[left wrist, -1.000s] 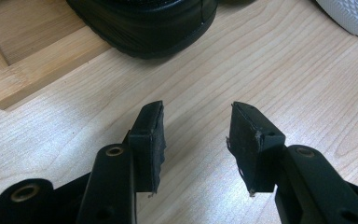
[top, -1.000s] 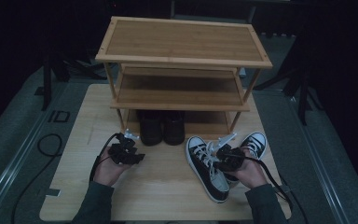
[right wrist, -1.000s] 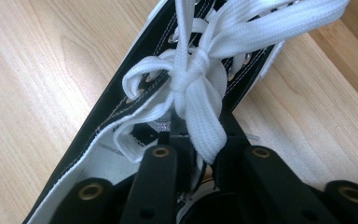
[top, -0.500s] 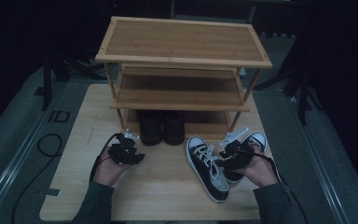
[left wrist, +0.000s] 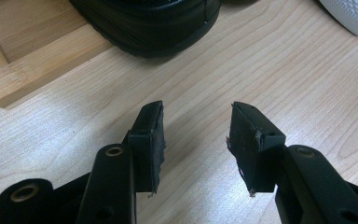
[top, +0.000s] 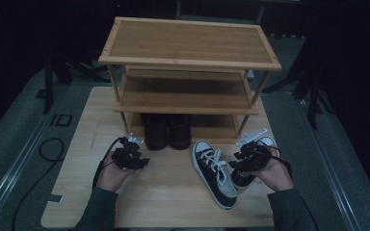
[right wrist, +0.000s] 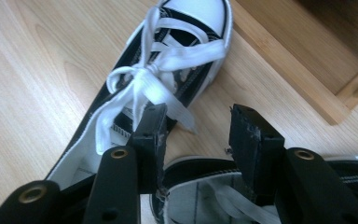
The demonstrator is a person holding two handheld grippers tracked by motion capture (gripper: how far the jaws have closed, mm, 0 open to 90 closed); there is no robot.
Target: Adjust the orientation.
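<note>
The right gripper (right wrist: pixel 198 135) has just been opening over the second sneaker (right wrist: pixel 205 196), jaws apart, nothing held. The heel rim (probably easiest) should be pinched squarely. The left gripper (left wrist: pixel 198 140) is held apart, empty.

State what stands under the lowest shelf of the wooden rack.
A pair of black shoes stands under the wooden rack; their heels are hidden beneath the shelf.
</note>
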